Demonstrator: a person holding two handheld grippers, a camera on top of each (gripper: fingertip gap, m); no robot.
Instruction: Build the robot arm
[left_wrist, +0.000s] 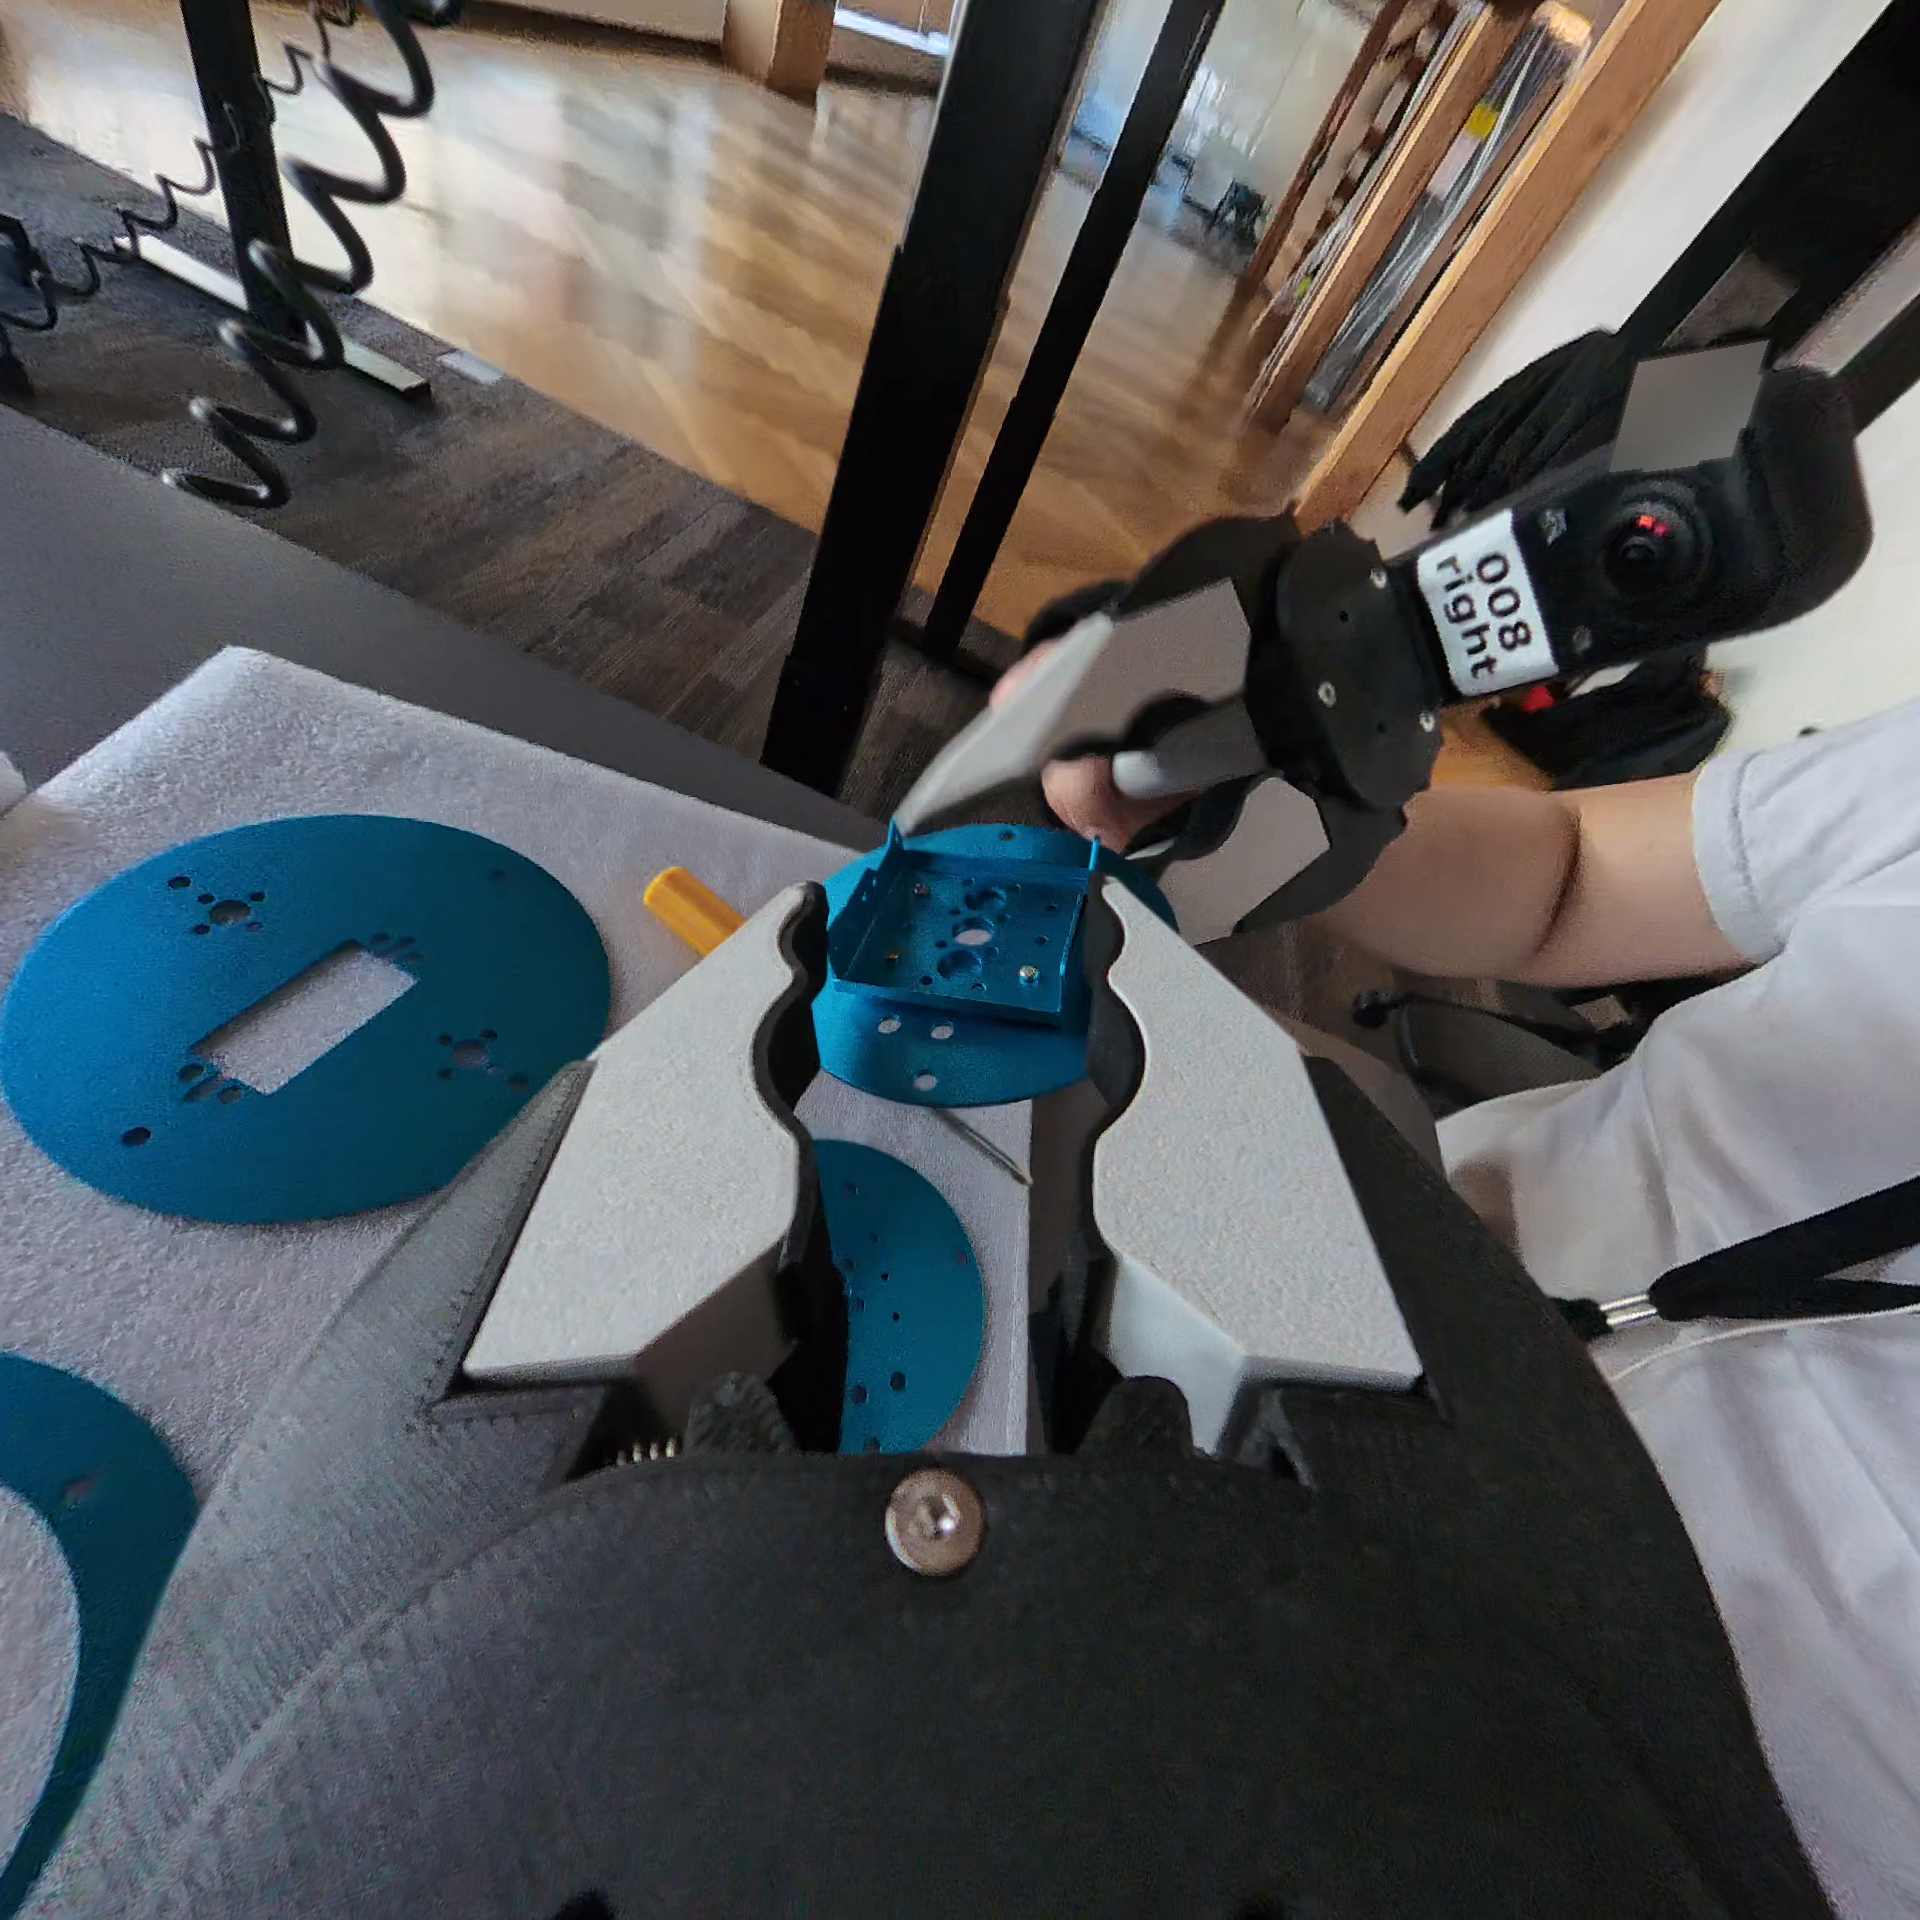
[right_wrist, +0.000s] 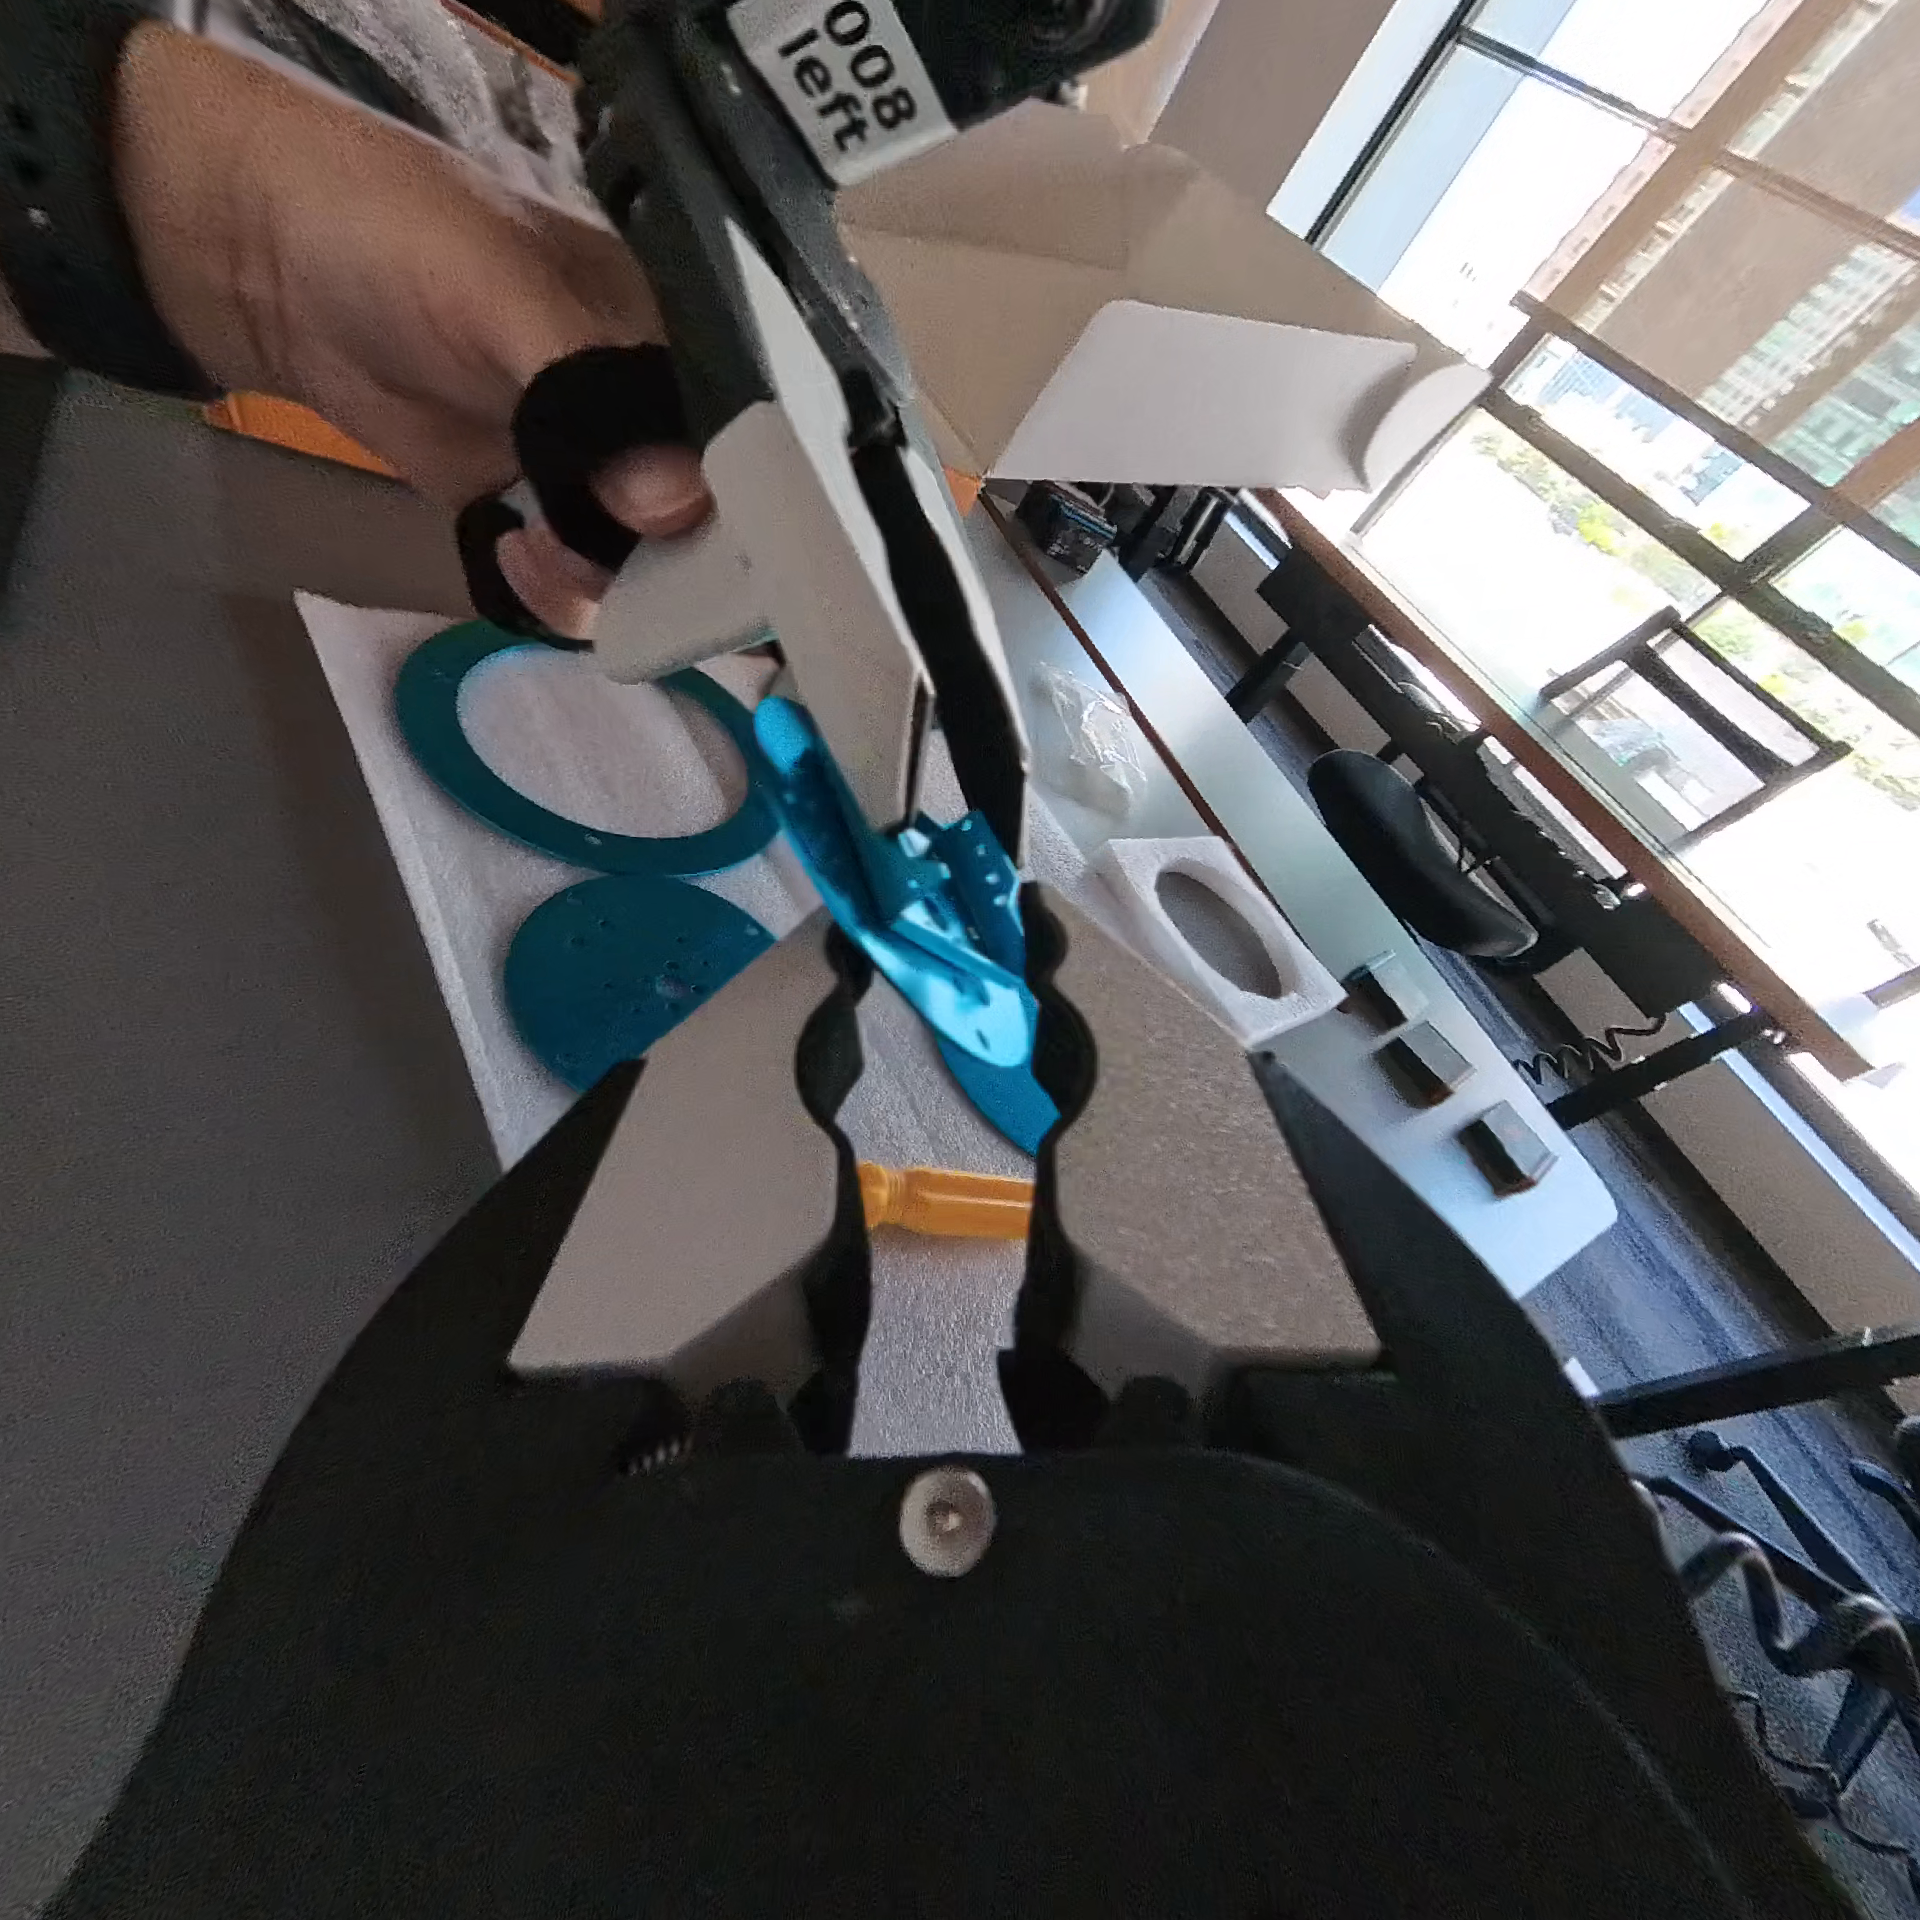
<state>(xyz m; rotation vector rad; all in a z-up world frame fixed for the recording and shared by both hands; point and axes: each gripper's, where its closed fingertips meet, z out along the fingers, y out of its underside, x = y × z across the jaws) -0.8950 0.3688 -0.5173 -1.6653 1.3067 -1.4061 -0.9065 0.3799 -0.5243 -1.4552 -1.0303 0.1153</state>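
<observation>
My left gripper (left_wrist: 951, 935) has its two grey fingers set either side of a blue assembly (left_wrist: 961, 971), a small square bracket sitting on a round blue disc with drilled holes; the fingertips press against the bracket's sides, so I read it as pinching that piece. The assembly sits lifted off the white foam sheet (left_wrist: 343, 727) that covers the counter, near the sheet's far edge. From my right wrist view the same assembly (right_wrist: 935, 997) lies tilted between my right gripper (right_wrist: 940, 940) fingers, which are spread a little; I cannot tell whether they actually touch it. In the left wrist view the right gripper (left_wrist: 914, 805) comes in from the right with one grey tip meeting the bracket's far corner.

Just beside the assembly on the foam lies a yellow handle (left_wrist: 691, 909) of a small tool. Below my left fingers rests a smaller blue disc with many holes (left_wrist: 904, 1299). Farther left on the sheet is a large blue disc with a rectangular cut-out (left_wrist: 301, 1013), and at the sheet's near left corner a blue ring (left_wrist: 94, 1475). In the right wrist view a white foam block with an oval opening (right_wrist: 1205, 935) stands past the sheet, near the counter's edge
</observation>
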